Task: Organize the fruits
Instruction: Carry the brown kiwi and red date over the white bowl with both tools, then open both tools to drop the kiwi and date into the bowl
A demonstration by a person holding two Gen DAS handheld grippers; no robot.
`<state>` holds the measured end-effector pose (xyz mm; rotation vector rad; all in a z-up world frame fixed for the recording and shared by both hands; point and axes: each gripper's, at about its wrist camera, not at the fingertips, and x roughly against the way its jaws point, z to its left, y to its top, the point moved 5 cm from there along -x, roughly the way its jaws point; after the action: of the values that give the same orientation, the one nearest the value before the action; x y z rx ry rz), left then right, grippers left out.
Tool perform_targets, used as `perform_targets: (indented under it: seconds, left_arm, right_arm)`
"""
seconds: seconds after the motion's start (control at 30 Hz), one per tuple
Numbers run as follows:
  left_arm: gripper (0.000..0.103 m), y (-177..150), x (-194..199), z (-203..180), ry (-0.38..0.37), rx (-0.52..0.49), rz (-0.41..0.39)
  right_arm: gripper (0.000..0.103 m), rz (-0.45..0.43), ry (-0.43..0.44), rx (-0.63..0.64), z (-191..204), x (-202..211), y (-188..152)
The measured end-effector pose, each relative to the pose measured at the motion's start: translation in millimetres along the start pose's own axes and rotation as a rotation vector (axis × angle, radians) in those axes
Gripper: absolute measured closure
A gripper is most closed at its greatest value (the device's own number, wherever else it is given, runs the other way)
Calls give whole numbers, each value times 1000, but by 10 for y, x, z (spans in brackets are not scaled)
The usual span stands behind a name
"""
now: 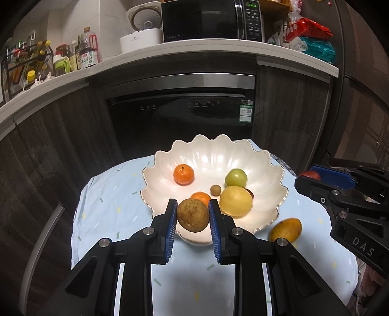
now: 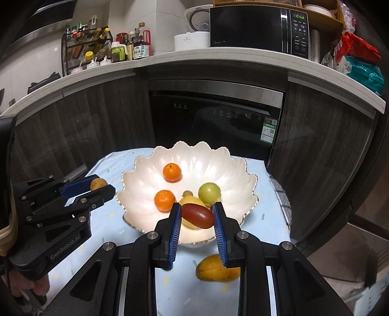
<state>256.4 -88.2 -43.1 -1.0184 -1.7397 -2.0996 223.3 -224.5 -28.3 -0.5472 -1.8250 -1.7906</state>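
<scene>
A white scalloped bowl (image 1: 243, 150) (image 2: 145, 167) stands on a pale blue cloth. In it lie two tangerines (image 1: 183, 174) (image 2: 172, 172), a green round fruit (image 1: 235, 177) (image 2: 209, 193), a yellow lemon-like fruit (image 1: 235, 200) and a tiny brown one (image 1: 215, 189). My left gripper (image 1: 192, 215) (image 2: 97, 188) is shut on a brown round fruit (image 1: 192, 215) (image 2: 98, 184), held over the bowl's near rim. My right gripper (image 2: 197, 215) (image 1: 306, 177) is shut on a dark red oval fruit (image 2: 197, 215) (image 1: 310, 174), also above the near rim. An orange-yellow mango (image 1: 286, 229) (image 2: 214, 269) lies on the cloth, near side of the bowl.
The cloth-covered table (image 1: 107, 201) is small, with its edges close on both sides. Behind it stand dark cabinets and a built-in dishwasher (image 1: 180, 114). The counter above holds a microwave (image 1: 209, 20), a rice cooker, bottles and bags. A hand (image 2: 29, 289) grips the left tool.
</scene>
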Motion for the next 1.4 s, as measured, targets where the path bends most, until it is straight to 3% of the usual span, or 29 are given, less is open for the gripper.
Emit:
perform_targets:
  seconds: [0.57, 1.23, 1.3, 1.4]
  left_arm:
    - [77, 187, -582, 113, 8, 18, 33]
    - [76, 68, -1014, 155, 9, 27, 109]
    - [66, 63, -1016, 159, 14, 28, 105]
    - [60, 61, -998, 166, 24, 26, 98]
  right_arm:
    - [75, 16, -26, -30, -284, -552, 170]
    - [75, 77, -36, -70, -458, -1022, 107]
    - [73, 78, -31, -73, -461, -1028, 102]
    - [56, 68, -28, -62, -441, -1013, 108]
